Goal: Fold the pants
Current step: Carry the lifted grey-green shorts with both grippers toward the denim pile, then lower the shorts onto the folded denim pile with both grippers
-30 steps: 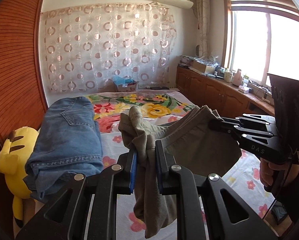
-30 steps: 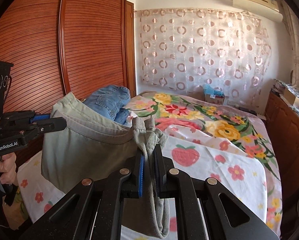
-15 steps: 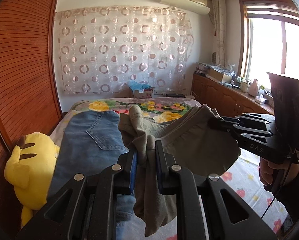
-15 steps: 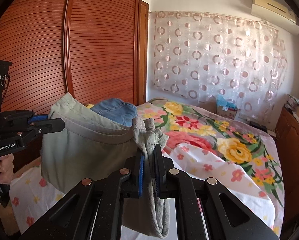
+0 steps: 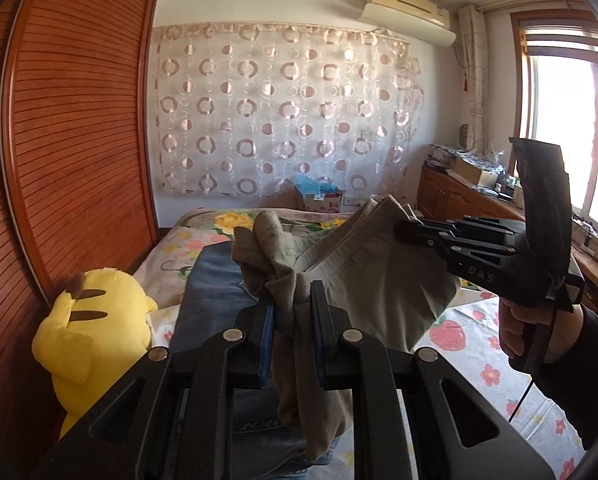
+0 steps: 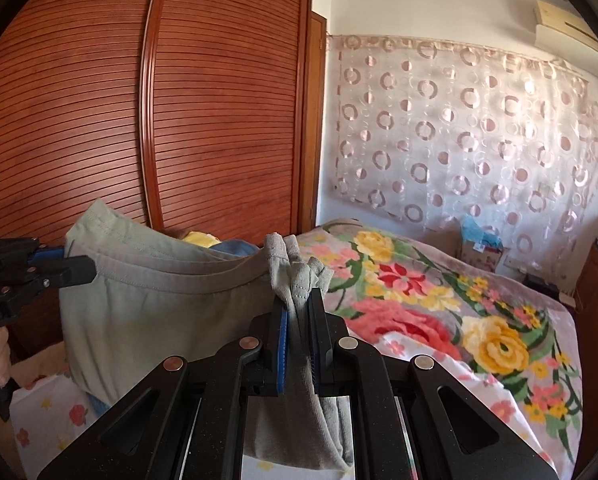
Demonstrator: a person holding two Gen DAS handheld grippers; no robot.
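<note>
I hold a pair of folded grey-green pants [image 5: 371,280] in the air between both grippers, above the bed. My left gripper [image 5: 293,304] is shut on one bunched end of the pants. My right gripper [image 6: 297,312] is shut on the other bunched end [image 6: 295,272]. The pants [image 6: 147,300] sag between the two grippers. In the left wrist view the right gripper [image 5: 403,232] shows at the right, pinching the cloth. In the right wrist view the left gripper [image 6: 83,272] shows at the left edge.
Folded blue jeans [image 5: 215,308] lie on the bed [image 6: 499,360] under the held pants. A yellow plush toy [image 5: 91,336] sits by the wooden wardrobe doors [image 6: 219,120]. A wooden cabinet [image 5: 459,200] with clutter runs under the window on the right.
Both grippers have moved with the pants to the left and tilted up, over the blue jeans and nearer the wardrobe. Both grips are unchanged.
</note>
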